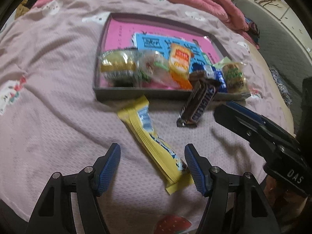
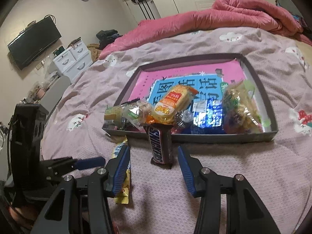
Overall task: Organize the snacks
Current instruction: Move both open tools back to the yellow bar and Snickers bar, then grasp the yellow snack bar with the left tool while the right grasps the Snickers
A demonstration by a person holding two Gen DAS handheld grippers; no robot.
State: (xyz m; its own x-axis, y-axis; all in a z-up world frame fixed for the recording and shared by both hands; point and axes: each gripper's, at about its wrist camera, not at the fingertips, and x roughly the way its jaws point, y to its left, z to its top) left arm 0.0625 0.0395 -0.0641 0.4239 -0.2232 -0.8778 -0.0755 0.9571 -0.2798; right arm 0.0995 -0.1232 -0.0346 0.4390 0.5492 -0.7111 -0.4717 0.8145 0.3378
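Pink-grey bedspread (image 1: pixel 58 97) fills your left wrist view, with one shallow grey tray (image 1: pixel 136 94) on the bed. About six wrapped snacks are heaped along the tray's near edge. Two bars are outside it: one yellow bar (image 1: pixel 154 146) flat on the bedspread, and one Snickers bar (image 1: pixel 198 105) leaning on the tray's near wall. Your left gripper (image 1: pixel 152 167) has its jaws wide apart, holding nothing; the yellow bar's near end runs between them, close to the right-hand finger. Your right gripper (image 1: pixel 253 126) shows at the right.

Your right wrist view adds the room: one wall television (image 2: pixel 33 41), a white drawer unit (image 2: pixel 72 60) and a pink duvet (image 2: pixel 214 17). Here your right gripper (image 2: pixel 154 167) is wide open and empty, the Snickers bar (image 2: pixel 159 146) lying between the fingertips, touching neither. The yellow bar (image 2: pixel 122 185) lies partly hidden behind the left-hand finger.
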